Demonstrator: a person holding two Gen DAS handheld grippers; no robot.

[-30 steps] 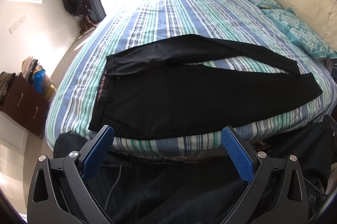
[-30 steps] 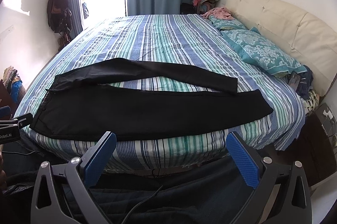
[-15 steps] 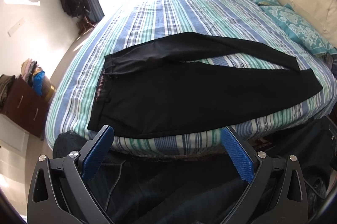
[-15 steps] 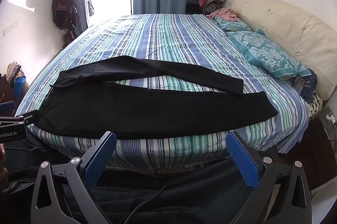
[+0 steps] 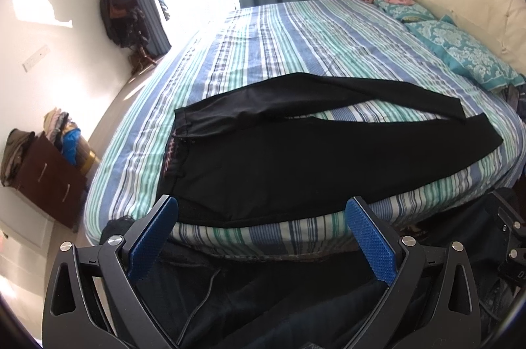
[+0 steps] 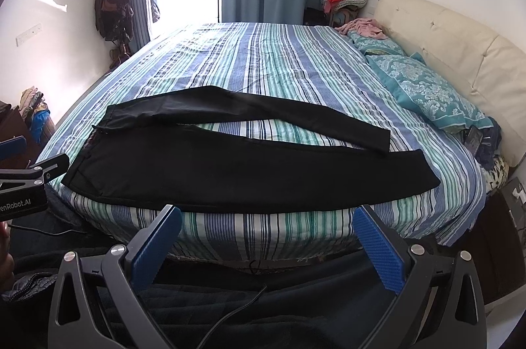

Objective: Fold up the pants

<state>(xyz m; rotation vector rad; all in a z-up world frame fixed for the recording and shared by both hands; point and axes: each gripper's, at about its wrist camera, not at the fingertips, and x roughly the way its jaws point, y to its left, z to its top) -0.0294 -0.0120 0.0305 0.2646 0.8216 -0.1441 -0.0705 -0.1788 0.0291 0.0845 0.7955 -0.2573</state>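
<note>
The left gripper [image 5: 261, 219] and right gripper [image 6: 268, 225] both gape wide with nothing between their blue pads, held off the near edge of the bed [image 6: 296, 59]. Just beyond, at 12 o'clock from each, the black pants [image 6: 230, 171] lie flat across the striped sheet, waistband at 10 o'clock, legs splayed toward 2 o'clock, untouched by either gripper.

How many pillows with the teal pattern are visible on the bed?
2: one pillow beside the headboard, a farther pillow under pink clothing. Others may be hidden.
</note>
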